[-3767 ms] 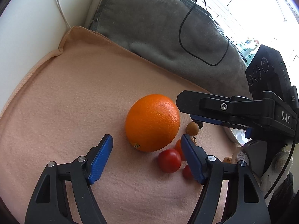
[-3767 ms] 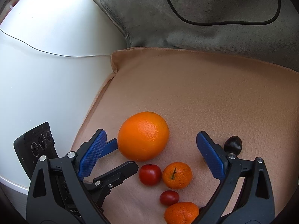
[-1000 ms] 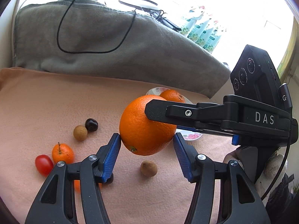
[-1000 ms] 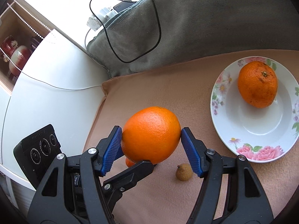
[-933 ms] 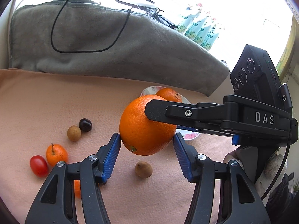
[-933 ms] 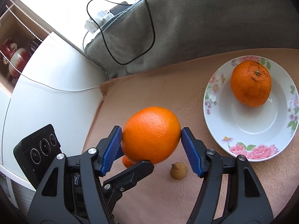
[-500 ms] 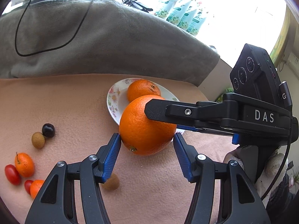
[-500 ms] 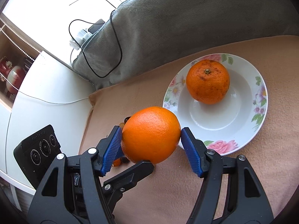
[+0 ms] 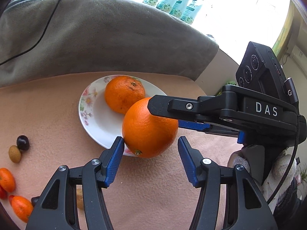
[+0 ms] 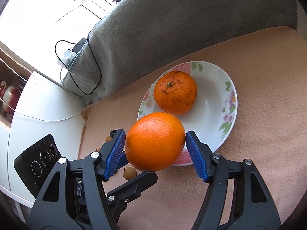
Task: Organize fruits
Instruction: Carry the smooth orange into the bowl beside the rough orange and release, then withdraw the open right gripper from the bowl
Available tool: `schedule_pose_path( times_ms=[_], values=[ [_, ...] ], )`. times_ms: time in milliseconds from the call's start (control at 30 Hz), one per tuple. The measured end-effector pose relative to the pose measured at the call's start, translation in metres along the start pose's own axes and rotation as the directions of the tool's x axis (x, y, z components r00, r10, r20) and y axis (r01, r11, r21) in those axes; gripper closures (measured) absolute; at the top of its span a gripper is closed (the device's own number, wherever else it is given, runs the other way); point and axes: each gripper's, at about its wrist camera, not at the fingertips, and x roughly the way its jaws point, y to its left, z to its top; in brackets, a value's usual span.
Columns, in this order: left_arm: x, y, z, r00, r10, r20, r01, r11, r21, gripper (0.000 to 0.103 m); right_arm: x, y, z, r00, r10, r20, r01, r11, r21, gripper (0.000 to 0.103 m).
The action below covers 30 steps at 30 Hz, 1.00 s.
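Both tongs grip one large orange [image 10: 155, 140]: the right gripper [image 10: 155, 143] has its blue pads closed against the fruit's sides, while the left gripper [image 9: 148, 153], part-closed to the same width, has one pad on the orange and the other's contact hard to judge. Over the last second the pair has carried the fruit across the peach cloth [image 9: 48, 105], so it now hangs over the near rim of the flowered plate [image 10: 229, 103], just beside a second orange [image 10: 175, 93] already lying there. Delivery looks close, with lowering and release remaining. Small fruits, including a dark cherry [image 9: 23, 142] and a longan [image 9: 14, 154], wait unsorted well to the left.
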Motion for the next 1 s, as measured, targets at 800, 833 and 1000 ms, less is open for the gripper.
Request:
schedule_pose_path(
  times_ms=[800, 833, 1000],
  values=[
    [-0.033, 0.012, -0.011, 0.997, 0.060, 0.052, -0.060, 0.998, -0.009, 0.046, -0.036, 0.025, 0.003, 0.983, -0.083, 0.162, 0.106, 0.985, -0.136, 0.022],
    [-0.035, 0.013, -0.011, 0.996, 0.065, 0.053, -0.065, 0.998, -0.008, 0.046, -0.036, 0.028, 0.001, 0.982, -0.094, 0.166, 0.121, 0.981, -0.154, 0.021],
    [-0.050, 0.024, -0.019, 0.993, 0.094, 0.073, -0.093, 0.996, -0.016, 0.045, -0.038, 0.036, -0.009, 0.975, -0.109, 0.193, 0.147, 0.970, -0.194, 0.015]
  ],
)
